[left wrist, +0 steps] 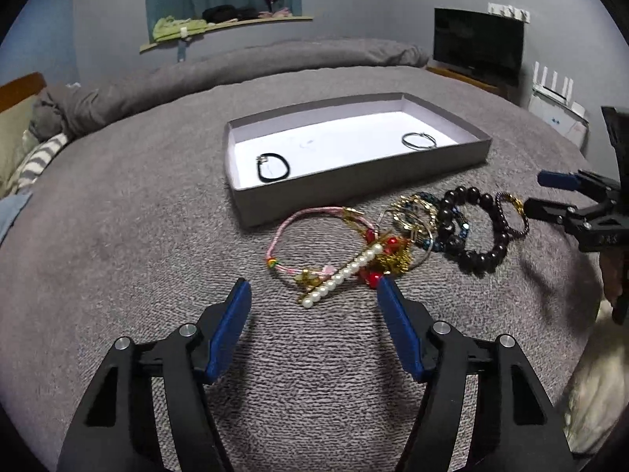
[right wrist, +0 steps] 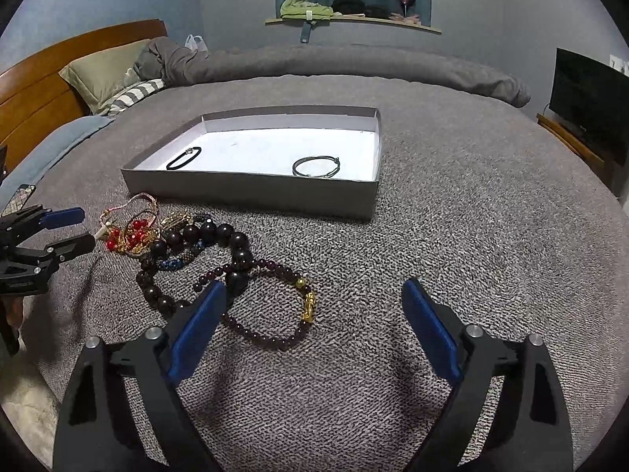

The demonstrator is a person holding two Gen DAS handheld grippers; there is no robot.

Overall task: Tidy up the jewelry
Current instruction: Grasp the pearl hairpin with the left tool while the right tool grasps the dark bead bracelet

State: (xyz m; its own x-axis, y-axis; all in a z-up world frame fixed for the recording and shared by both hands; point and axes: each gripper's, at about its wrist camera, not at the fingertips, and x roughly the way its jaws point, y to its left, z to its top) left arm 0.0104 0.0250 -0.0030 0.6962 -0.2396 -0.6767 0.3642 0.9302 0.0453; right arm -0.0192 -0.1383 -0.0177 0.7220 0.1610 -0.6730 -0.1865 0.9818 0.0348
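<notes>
Bracelets mostly remain heaped (left wrist: 397, 236) on the bed before the box's (left wrist: 354, 187) near wall; only two lie inside. Left gripper (left wrist: 314, 295) and right gripper (right wrist: 314, 295) gape, empty.

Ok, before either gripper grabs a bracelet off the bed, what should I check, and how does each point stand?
1. Tray has free floor: ok; only a black band and a silver bangle inside.
2. Left gripper empty: ok.
3. Right gripper empty: ok.
4. Pearl clip separable: not ok, tangled in the pile.
5. Garnet bracelet free: cannot tell, it meets the dark-bead bracelet.
</notes>
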